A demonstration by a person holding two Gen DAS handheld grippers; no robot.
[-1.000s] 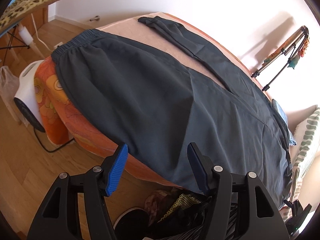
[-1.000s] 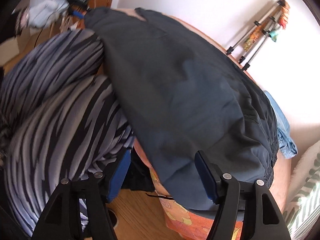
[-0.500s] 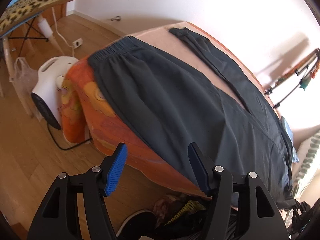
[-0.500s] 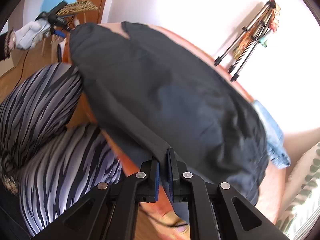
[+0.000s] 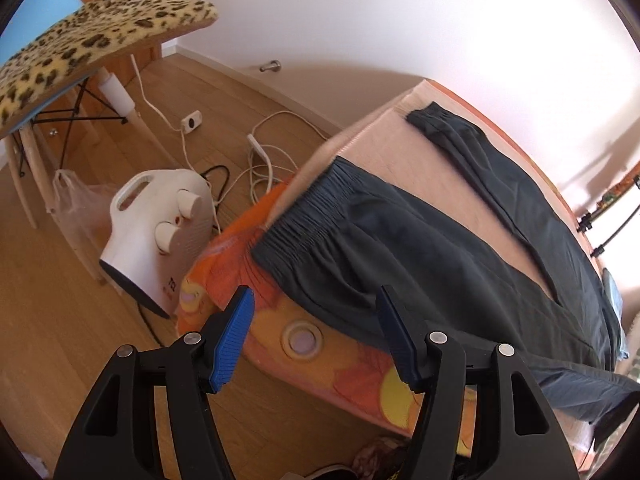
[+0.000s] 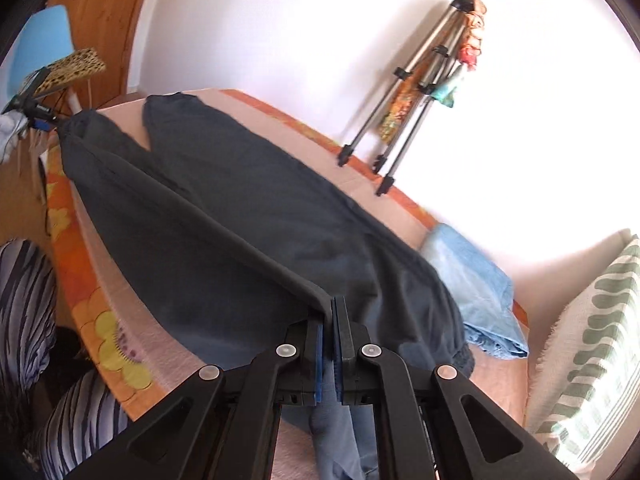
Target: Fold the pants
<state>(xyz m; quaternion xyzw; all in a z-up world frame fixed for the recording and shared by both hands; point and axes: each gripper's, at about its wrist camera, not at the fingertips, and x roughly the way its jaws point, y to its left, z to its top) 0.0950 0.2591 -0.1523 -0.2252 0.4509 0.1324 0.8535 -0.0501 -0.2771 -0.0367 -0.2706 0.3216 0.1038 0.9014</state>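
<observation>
1. The pants (image 5: 440, 248) are dark grey and lie spread across the bed (image 5: 380, 152), which has a pale pink top and an orange flowered side.
2. In the left wrist view the elastic waistband (image 5: 308, 216) sits at the bed's near corner, and one leg runs off toward 2 o'clock, the other toward 4 o'clock.
3. The left gripper (image 5: 316, 336) stands wide with nothing between its blue pads; it hangs over the bed's orange side, just below the waistband.
4. The right gripper (image 6: 329, 344) is clamped tight on an edge of the pants (image 6: 240, 216), and the cloth rises from the bed in a taut ridge running toward 10 o'clock from the jaws.
5. A light blue garment (image 6: 476, 292) lies on the bed at 3 o'clock of the right gripper, touching the pants.
6. A striped pillow (image 6: 592, 340) lies at the right edge of that view.
7. A folded tripod (image 6: 416, 92) leans on the white wall at 1 o'clock.
8. On the wooden floor at 9 o'clock of the left gripper stands a white fan heater (image 5: 156, 236), beside white cables (image 5: 256, 160).
9. A leopard-print board (image 5: 92, 36) stands at 10 o'clock.
</observation>
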